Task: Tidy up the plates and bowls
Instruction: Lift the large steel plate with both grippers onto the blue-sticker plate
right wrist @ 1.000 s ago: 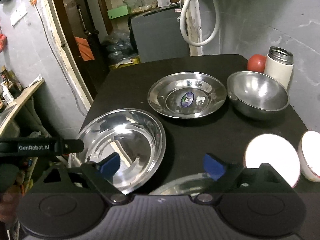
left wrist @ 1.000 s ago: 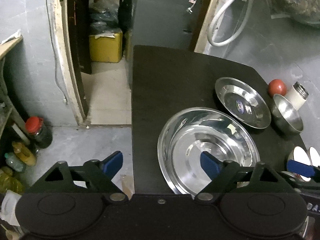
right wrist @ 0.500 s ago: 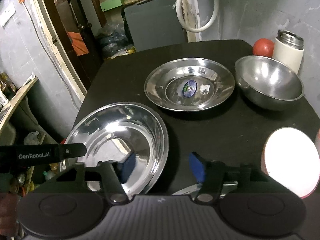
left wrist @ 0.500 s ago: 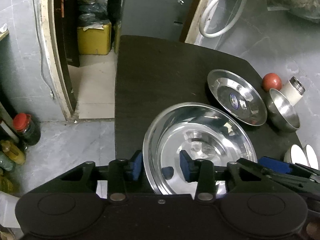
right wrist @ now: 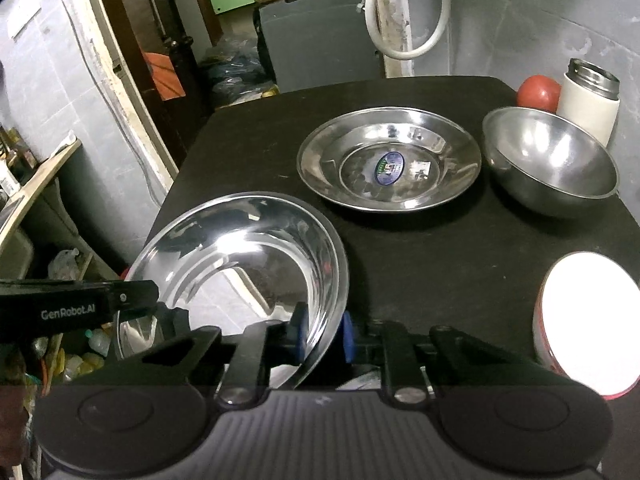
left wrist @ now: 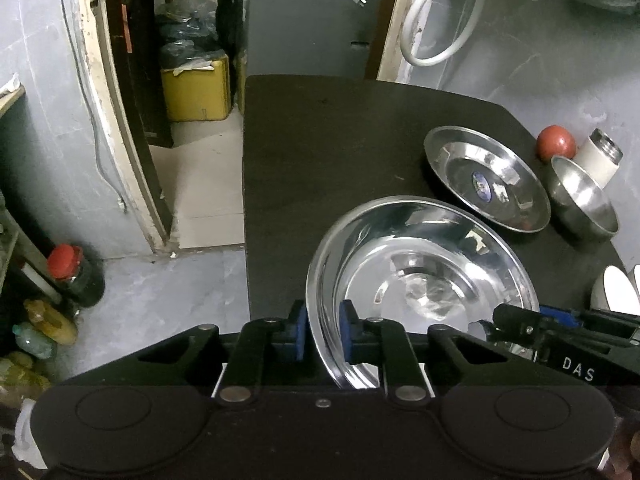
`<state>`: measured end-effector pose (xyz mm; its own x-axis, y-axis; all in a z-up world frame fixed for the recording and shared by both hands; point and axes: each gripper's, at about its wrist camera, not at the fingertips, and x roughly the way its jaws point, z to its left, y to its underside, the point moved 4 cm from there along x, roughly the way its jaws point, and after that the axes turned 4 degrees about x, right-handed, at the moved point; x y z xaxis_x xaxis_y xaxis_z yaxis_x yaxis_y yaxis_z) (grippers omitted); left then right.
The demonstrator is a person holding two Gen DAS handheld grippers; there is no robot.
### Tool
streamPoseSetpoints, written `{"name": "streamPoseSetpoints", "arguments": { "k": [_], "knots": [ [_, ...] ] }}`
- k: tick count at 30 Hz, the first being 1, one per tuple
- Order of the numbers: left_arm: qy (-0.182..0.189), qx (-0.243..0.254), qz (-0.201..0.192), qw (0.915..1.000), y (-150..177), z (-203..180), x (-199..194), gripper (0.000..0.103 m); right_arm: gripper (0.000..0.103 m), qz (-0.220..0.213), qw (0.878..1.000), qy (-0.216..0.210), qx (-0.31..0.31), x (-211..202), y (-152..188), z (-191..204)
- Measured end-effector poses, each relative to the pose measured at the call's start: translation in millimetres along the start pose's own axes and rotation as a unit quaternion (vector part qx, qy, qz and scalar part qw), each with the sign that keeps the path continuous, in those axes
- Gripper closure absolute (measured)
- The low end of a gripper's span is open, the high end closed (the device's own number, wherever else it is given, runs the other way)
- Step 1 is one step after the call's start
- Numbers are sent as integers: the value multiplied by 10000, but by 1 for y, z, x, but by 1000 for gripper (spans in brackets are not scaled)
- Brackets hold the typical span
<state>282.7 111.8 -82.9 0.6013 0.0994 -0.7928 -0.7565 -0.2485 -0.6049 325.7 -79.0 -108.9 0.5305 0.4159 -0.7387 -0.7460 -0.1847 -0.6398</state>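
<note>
**Inspector:** State of the left hand-held gripper (left wrist: pixel 322 334)?

**Assistant:** Nearly closed. Its blue pads pinch the near-left rim of the large plate (left wrist: pixel 420 280), one pad inside the rim, one outside.

**Inspector:** And the right hand-held gripper (right wrist: pixel 322 338)?

**Assistant:** Likewise nearly closed, on the same plate's near-right rim. Two grips on opposite sides would keep so wide and shallow a piece level when carried, which I judge to be the reason for them.

**Inspector:** Where does the plate sit?

**Assistant:** At the near-left corner of the tabletop (left wrist: pixel 340 128), overhanging the edge. It appears tilted, possibly just clear of the surface; the view does not settle that.

**Inspector:** Other ware?

**Assistant:** A smaller plate (right wrist: pixel 390 164) with a sticker lies farther back, near but apart. A steel bowl (right wrist: pixel 550 160) stands just to its right. A white bowl (right wrist: pixel 588 322) sits at the near right.

**Inspector:** Likely purpose?

**Assistant:** In my judgement, the plates are to be stacked together. The polished rim is slippery, so the pinch must hold firm.
</note>
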Motion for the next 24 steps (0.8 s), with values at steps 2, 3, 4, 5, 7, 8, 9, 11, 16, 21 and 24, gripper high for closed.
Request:
{"name": "streamPoseSetpoints", "arguments": {
  "k": [2, 3, 4, 5, 7, 8, 9, 11, 16, 21, 24],
  "knots": [
    [-40, 33, -8, 10000, 2, -1, -2, 84, 86, -38, 10000, -22, -24, -3, 1, -1],
    [-54, 60, -6, 10000, 3, -2, -4, 84, 86, -63, 10000, -38, -29, -5, 1, -1],
    [-70, 88, -17, 9999, 4, -3, -6, 85, 86, -89, 9999, -51, -33, -7, 1, -1],
    [-80, 116, -34, 9999, 5, -5, -8, 85, 86, -117, 9999, -58, -33, -9, 1, -2],
    [-85, 165, -82, 9998, 6, -8, -13, 85, 86, -198, 9998, -68, -42, -15, 1, -3],
    [-76, 175, -125, 9997, 6, -10, -16, 85, 86, -235, 9997, -67, -49, -19, 1, -4],
    [-56, 188, -178, 9996, 6, -11, -20, 85, 86, -284, 9996, -64, -46, -23, 1, -6],
    [-9, 238, -271, 9993, 6, -16, -27, 85, 86, -348, 9994, -58, -26, -31, 2, -10],
    [189, 433, -431, 9980, 4, -34, -44, 85, 86, -539, 9985, 35, 83, -59, 6, -26],
    [442, 768, -454, 9950, 6, -64, -53, 85, 85, -640, 9974, 173, 268, -86, 13, -50],
    [597, 1020, -401, 9922, 10, -83, -55, 85, 85, -636, 9971, 284, 320, -99, 21, -62]
  ]
}}
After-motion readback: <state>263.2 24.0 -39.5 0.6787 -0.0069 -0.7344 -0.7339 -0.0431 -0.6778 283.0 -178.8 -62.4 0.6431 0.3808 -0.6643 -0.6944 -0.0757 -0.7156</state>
